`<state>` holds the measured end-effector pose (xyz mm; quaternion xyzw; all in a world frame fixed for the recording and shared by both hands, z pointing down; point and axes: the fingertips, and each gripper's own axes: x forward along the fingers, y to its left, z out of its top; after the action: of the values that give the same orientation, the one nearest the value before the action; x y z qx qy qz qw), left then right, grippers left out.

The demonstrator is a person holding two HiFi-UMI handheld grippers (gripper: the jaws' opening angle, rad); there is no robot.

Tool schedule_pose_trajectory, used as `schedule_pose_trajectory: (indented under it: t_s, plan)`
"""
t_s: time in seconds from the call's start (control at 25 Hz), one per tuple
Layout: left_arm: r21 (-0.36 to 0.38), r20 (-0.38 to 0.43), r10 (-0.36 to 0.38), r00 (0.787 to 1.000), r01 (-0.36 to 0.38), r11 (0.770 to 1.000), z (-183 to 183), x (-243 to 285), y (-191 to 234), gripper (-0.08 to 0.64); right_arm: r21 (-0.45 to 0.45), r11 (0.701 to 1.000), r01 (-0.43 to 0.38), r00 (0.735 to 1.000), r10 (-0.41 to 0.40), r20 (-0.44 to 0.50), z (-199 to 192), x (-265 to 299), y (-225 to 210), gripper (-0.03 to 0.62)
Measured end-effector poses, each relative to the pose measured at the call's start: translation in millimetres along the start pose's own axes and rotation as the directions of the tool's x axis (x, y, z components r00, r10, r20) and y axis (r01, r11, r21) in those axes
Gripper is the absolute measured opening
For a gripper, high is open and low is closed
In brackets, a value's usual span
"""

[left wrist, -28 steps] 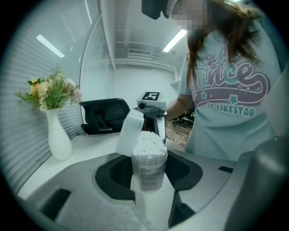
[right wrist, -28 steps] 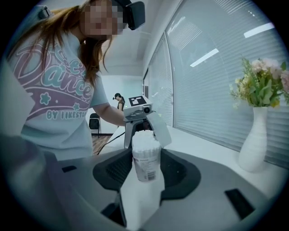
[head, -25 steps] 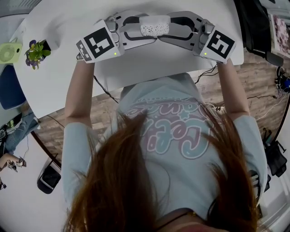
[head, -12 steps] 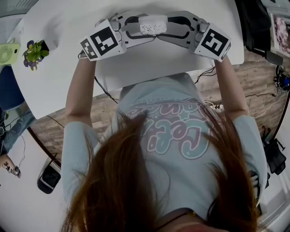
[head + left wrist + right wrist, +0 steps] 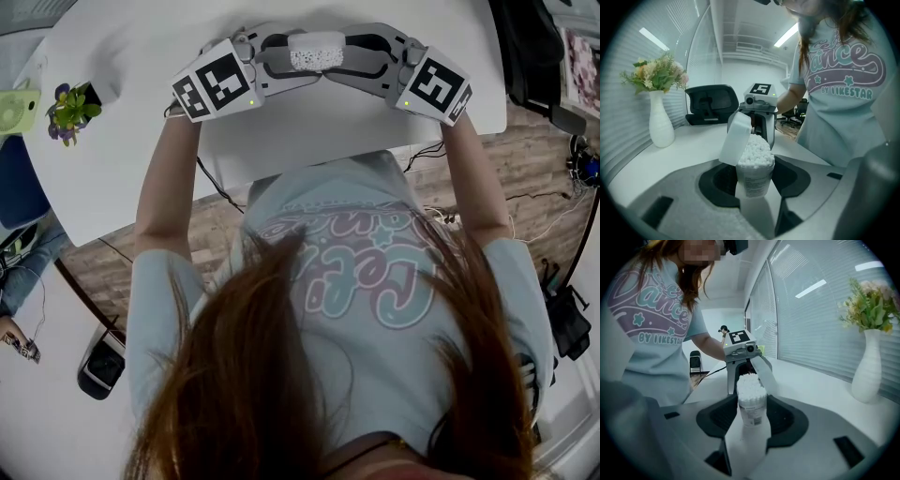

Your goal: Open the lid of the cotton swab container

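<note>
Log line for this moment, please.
left tongs: gripping cotton swab container | right tongs: gripping same container | lid: open

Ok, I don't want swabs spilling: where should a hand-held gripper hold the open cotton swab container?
Probably the body of the container, below the rim, coming level from the side. It stands upright, swabs bare on top, and the lid tilts open off one edge.

we wear a pale blue-grey t-shirt (image 5: 375, 216) with short sleeves and pink-and-teal lettering across the chest, and long reddish-brown hair (image 5: 244, 384) falls over it. our left gripper (image 5: 295, 62) and right gripper (image 5: 342, 62) are pale grey shells with black-lined recesses. each carries a marker cube (image 5: 217, 84) with black-and-white squares and a small green light.
</note>
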<state>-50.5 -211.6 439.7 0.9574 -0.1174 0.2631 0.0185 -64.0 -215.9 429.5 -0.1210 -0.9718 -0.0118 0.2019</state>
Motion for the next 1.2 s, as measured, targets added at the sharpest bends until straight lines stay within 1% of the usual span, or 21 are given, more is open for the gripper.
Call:
schedule_pose_trajectory:
  t_s: [0.24,0.52,1.0,1.08,1.2]
  plan:
    - [-0.007,-0.013,-0.005,1.0,0.005,1.0,-2.7,2.5,-0.1,0.186,0.001,1.0,0.002,1.0,-0.002,-0.013,-2.5,0.0,0.0,0.198]
    - [-0.025,-0.009,-0.007,1.0,0.007,1.0,-7.3,1.2,0.4,0.186,0.001,1.0,0.009,1.0,-0.009,-0.015,-2.5,4.1,-0.6,0.198]
    - [-0.042,-0.015,0.011,1.0,-0.012,0.999,-11.7,-0.4,1.5,0.187,-0.003,1.0,0.012,1.0,-0.012,-0.006,-2.6,8.6,-1.5,0.201]
    - [-0.056,-0.023,0.015,1.0,-0.016,0.998,-12.5,0.1,2.1,0.187,0.002,1.0,0.016,1.0,-0.016,-0.004,-2.7,8.5,-2.1,0.203]
    - [-0.108,-0.025,0.011,1.0,-0.013,0.994,-13.1,0.9,3.4,0.189,0.019,1.0,0.019,1.0,-0.019,0.007,-3.9,6.1,-3.3,0.206]
